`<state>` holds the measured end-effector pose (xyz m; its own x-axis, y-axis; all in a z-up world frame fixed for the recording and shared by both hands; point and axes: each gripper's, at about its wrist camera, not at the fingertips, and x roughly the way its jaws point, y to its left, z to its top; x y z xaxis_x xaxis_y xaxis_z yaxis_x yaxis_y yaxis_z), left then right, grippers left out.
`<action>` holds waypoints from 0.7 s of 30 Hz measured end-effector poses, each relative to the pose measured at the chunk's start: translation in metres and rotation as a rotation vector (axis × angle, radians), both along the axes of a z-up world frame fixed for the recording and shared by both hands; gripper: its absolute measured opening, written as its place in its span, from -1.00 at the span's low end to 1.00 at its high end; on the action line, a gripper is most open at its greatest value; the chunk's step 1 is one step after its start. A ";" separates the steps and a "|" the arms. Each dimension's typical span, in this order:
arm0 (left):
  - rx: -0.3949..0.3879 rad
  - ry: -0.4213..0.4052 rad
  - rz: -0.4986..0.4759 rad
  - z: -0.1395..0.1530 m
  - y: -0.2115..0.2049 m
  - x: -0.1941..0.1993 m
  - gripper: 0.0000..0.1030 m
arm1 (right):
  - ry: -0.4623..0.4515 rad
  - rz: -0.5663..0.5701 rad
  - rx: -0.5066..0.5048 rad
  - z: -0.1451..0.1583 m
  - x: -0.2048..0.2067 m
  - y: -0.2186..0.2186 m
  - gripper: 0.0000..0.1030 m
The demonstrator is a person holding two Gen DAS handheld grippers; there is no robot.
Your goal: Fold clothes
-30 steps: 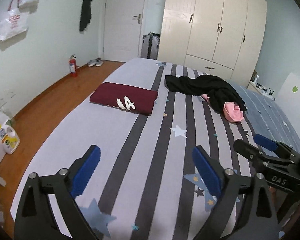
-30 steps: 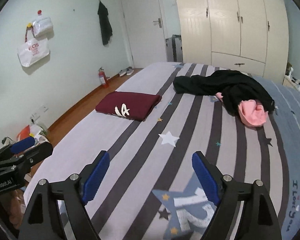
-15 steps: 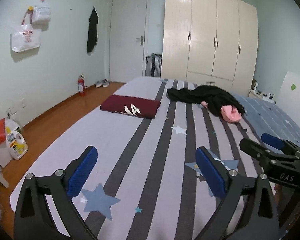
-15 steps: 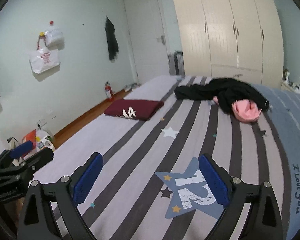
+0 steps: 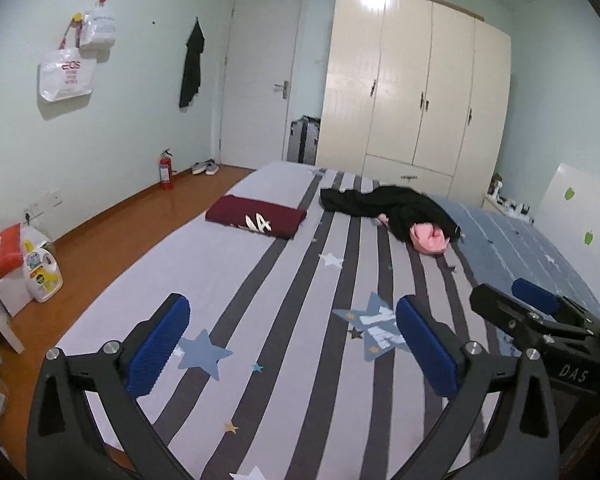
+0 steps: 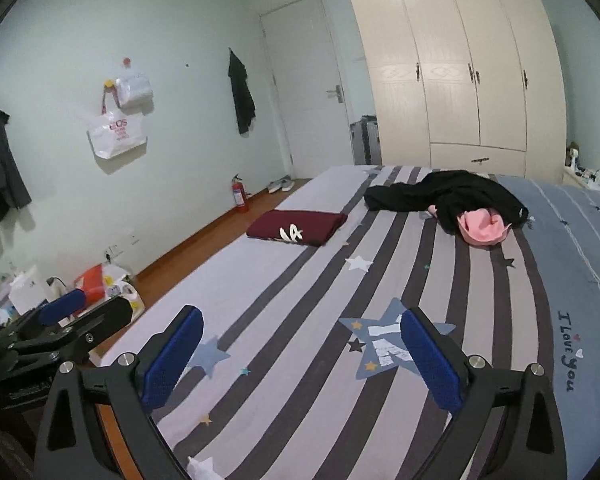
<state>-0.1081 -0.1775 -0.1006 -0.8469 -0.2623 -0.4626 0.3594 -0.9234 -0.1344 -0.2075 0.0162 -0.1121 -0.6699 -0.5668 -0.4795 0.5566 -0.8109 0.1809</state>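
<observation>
Left gripper (image 5: 290, 338) and right gripper (image 6: 302, 354), side by side above the near end of the striped bed (image 5: 228, 276), jaws wide and opening further, nothing between the blue pads. A folded maroon shirt (image 5: 256, 221) lies far up the bed towards its left edge. An unfolded black garment (image 6: 440, 196) with a pink piece (image 6: 482, 230) against it lies to the right, well apart from both grippers.
</observation>
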 end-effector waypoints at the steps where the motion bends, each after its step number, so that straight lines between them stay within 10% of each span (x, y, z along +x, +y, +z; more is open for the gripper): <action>1: -0.003 0.007 0.004 0.006 0.004 0.003 0.98 | 0.007 -0.003 -0.001 0.007 0.003 0.003 0.90; 21: -0.058 0.057 0.040 0.054 0.044 0.058 0.99 | 0.046 0.051 -0.051 0.062 0.048 0.047 0.90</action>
